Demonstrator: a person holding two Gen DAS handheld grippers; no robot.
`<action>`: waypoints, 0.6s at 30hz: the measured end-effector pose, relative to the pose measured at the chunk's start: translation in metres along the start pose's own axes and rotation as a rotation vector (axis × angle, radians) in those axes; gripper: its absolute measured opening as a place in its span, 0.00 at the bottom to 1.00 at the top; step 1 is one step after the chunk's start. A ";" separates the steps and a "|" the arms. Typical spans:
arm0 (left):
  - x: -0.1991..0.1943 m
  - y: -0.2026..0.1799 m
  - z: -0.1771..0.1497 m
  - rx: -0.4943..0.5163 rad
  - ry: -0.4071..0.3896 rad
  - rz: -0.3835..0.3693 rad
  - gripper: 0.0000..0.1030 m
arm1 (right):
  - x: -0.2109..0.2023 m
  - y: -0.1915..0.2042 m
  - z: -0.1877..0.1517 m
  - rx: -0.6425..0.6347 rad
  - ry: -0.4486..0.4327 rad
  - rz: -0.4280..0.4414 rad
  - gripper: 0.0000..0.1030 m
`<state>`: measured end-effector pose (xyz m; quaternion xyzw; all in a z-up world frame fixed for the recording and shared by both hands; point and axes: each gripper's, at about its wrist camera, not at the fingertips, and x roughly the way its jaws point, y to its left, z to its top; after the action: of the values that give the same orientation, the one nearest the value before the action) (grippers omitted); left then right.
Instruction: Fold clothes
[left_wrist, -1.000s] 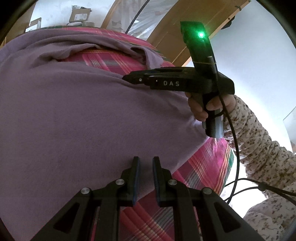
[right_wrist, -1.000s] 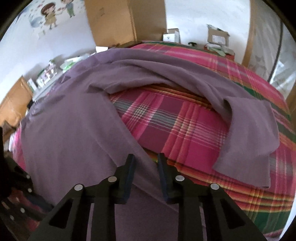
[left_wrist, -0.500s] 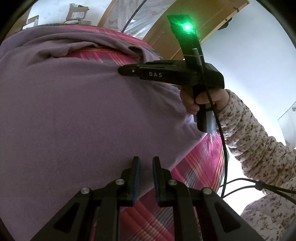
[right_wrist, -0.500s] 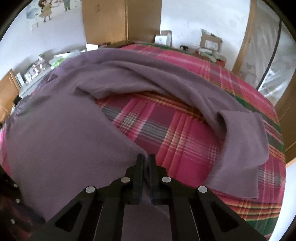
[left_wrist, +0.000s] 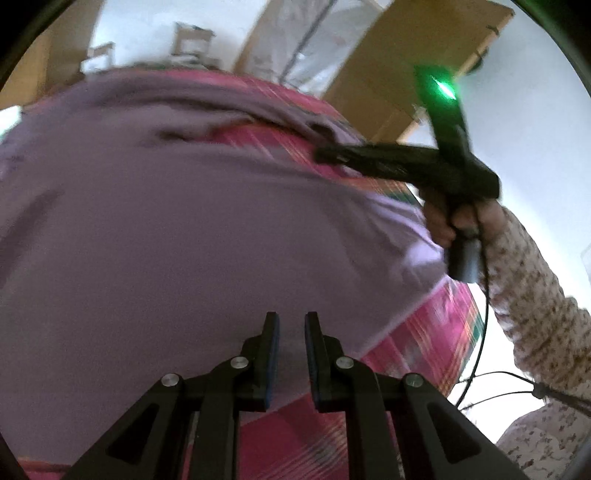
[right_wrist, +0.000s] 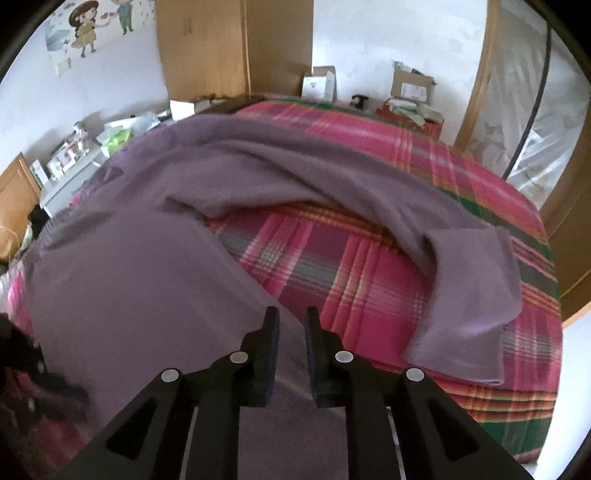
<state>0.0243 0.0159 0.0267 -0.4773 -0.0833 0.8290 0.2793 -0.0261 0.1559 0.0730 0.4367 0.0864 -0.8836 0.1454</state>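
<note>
A purple long-sleeved garment (right_wrist: 140, 288) lies spread on a pink plaid bed (right_wrist: 369, 258); one sleeve (right_wrist: 469, 295) curves out to the right. My left gripper (left_wrist: 291, 332) hovers over the garment's (left_wrist: 184, 240) near hem, jaws a little apart, with cloth showing flat in the gap. My right gripper (right_wrist: 291, 325) sits over the garment's right edge. Its jaws are opening, with the cloth's edge between them and a gap at the pads. From the left wrist, the right gripper (left_wrist: 325, 153) shows side-on, held by a hand (left_wrist: 443, 218).
Boxes (right_wrist: 410, 86) and clutter stand beyond the bed's far end. A wooden wardrobe (right_wrist: 232, 48) and low shelves (right_wrist: 66, 162) lie to the left, a wooden door frame (right_wrist: 476, 81) to the right. A cable (left_wrist: 484, 325) hangs from the right gripper beside a flowered sleeve (left_wrist: 535, 295).
The right jaws shut on the garment's edge half a second ago and have parted again. Both views have tilted up and blurred; in the left view the right gripper has slid rightward.
</note>
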 end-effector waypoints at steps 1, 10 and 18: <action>-0.011 0.004 0.004 -0.003 -0.025 0.028 0.14 | -0.006 0.001 0.003 -0.003 -0.012 0.001 0.14; -0.138 0.037 0.053 -0.078 -0.220 0.265 0.23 | -0.107 0.021 0.056 -0.047 -0.207 -0.010 0.17; -0.238 0.044 0.131 0.077 -0.415 0.548 0.23 | -0.186 0.039 0.152 -0.098 -0.370 -0.038 0.19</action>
<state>-0.0097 -0.1330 0.2560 -0.2925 0.0241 0.9551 0.0412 -0.0187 0.1101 0.3122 0.2576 0.1093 -0.9461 0.1629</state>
